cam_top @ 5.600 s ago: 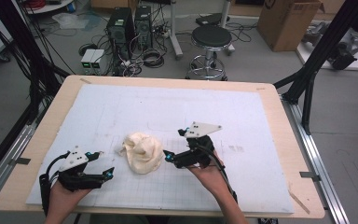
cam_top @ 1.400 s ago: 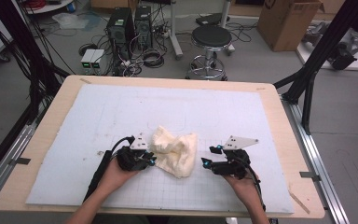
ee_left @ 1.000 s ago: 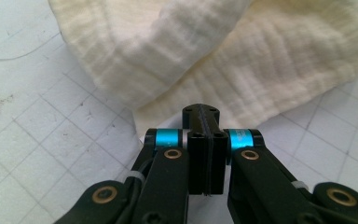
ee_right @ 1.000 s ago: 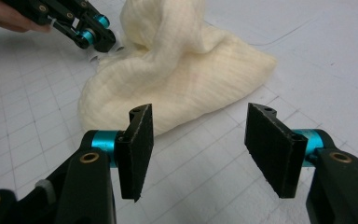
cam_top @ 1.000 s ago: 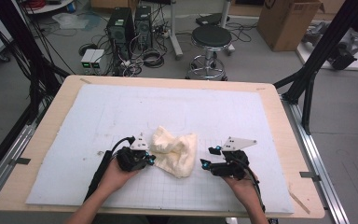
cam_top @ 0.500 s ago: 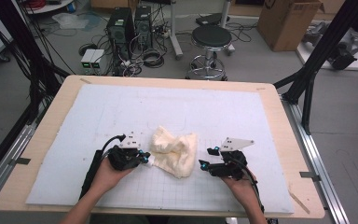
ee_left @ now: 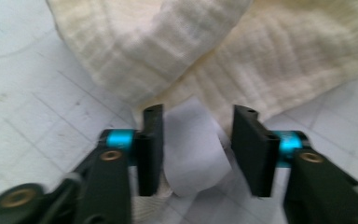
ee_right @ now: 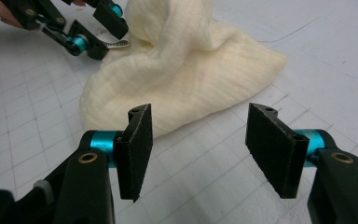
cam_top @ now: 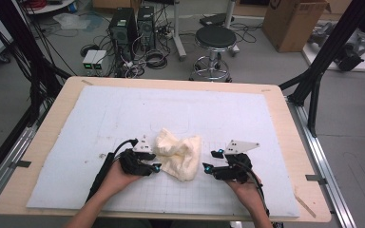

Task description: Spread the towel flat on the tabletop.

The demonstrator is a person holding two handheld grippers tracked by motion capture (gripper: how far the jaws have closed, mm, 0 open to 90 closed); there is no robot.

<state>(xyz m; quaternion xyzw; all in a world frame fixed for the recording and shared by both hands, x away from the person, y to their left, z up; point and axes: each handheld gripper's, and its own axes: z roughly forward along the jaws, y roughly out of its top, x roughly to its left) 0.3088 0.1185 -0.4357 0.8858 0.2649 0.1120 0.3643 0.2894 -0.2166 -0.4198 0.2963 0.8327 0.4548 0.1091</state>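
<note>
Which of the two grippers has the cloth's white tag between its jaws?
The left gripper: the white tag of the crumpled cream cloth lies between its jaws, which have just been opening. The right gripper has only the white mat between its jaws.

The light is bright and even and seems to come from above, so shadows are soft and short. In the high view the white mat (cam_top: 123, 114) looks pale, almost washed out, and the picture is a little grainy. In the left gripper view the cream cloth (ee_left: 242, 51) and the label (ee_left: 191, 144) at the centre are blurred. The right gripper view is sharper, with softer upper corners.
</note>
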